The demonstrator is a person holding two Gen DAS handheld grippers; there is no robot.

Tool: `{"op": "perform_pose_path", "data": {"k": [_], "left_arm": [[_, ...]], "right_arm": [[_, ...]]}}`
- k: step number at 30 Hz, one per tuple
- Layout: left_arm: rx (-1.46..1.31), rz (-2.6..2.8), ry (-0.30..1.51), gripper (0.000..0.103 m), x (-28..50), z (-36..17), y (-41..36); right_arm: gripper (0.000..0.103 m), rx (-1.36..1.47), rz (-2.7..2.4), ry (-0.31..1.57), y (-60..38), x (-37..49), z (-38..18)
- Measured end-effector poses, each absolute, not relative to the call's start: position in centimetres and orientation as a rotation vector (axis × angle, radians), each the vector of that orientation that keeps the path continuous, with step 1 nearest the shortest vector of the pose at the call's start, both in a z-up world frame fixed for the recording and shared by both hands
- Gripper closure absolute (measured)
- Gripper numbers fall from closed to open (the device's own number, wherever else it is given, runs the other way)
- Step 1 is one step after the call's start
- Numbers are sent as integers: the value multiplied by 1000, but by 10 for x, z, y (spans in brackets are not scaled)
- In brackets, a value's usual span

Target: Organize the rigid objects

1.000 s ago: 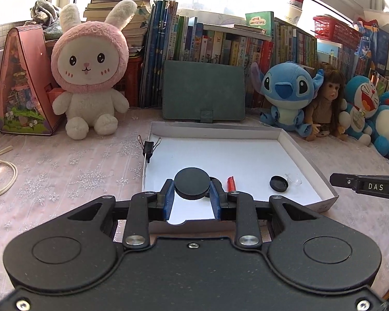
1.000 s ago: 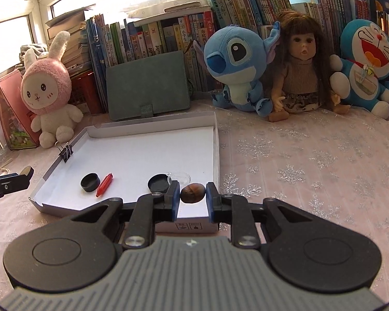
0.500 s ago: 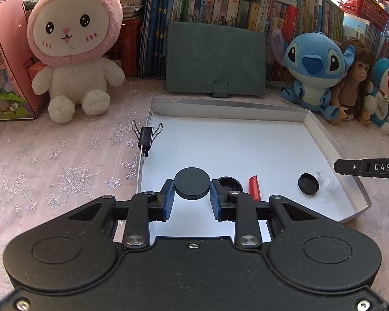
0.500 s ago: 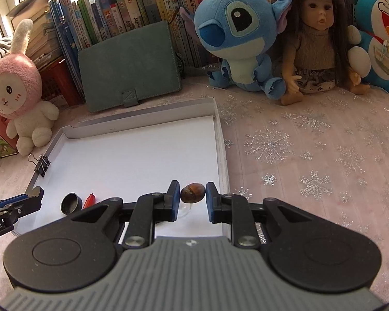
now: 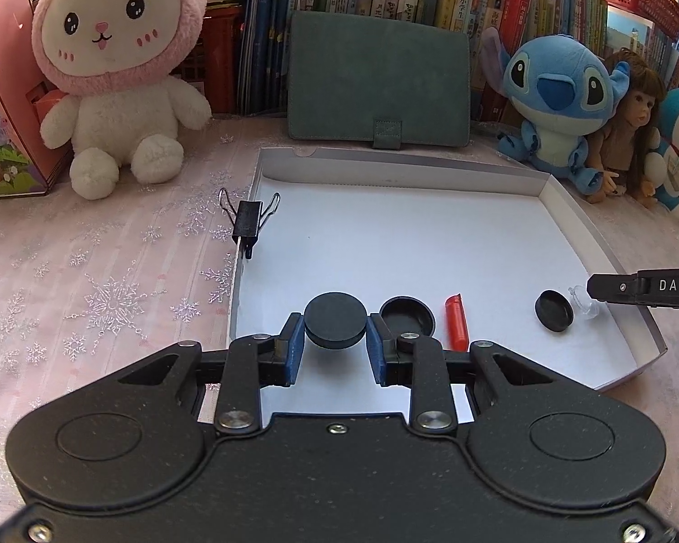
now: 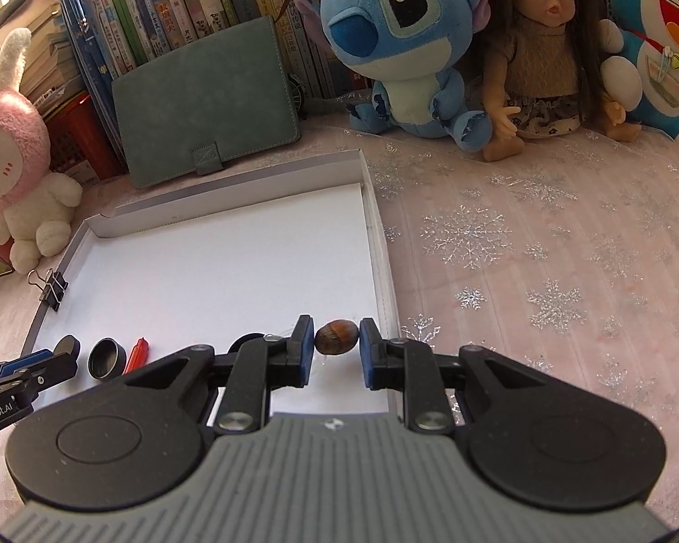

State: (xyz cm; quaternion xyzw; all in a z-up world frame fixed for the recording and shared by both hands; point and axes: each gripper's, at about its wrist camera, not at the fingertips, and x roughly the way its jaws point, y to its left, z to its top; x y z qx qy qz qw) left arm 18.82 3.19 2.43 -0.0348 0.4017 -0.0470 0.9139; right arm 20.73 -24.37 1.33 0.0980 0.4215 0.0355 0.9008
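My left tongs (image 5: 335, 346) are clamped on a black round lid (image 5: 335, 326) over the near edge of the white tray (image 5: 602, 244); just right of them on the tray floor lie an open black cap (image 5: 407, 316) and a red tube (image 5: 456, 322). My right tongs (image 6: 337, 347) pinch a brown nut (image 6: 337, 337) over the tray's near right corner. Farther right of my left tongs sit 1 more black cap (image 5: 553, 310) and a clear piece (image 5: 584, 302), and a binder clip (image 5: 247, 221) grips the tray wall ahead to the left.

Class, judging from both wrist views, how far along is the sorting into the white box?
Done: red plastic tube, black open cup and black round cap lie in the white cardboard box. In hand: left tongs grip a black disc; right tongs grip a brown nut. Left: setting both down.
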Motion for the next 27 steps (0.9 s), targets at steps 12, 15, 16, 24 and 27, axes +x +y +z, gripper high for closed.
{"op": "perform_pose_path", "data": {"k": [12, 15, 16, 24, 27], "left_arm": [[-75, -99, 840, 75, 190, 17, 31], [-81, -102, 842, 75, 191, 16, 31], [-81, -104, 842, 75, 191, 15, 31], [-80, -115, 838, 75, 192, 14, 30], [-86, -122, 835, 73, 191, 15, 30]], "right_arm": [[75, 217, 73, 883, -245, 208, 9], [73, 218, 73, 883, -245, 208, 9], [73, 219, 74, 883, -245, 208, 9], [72, 220, 81, 891, -242, 207, 8], [72, 220, 81, 891, -243, 206, 8]]}}
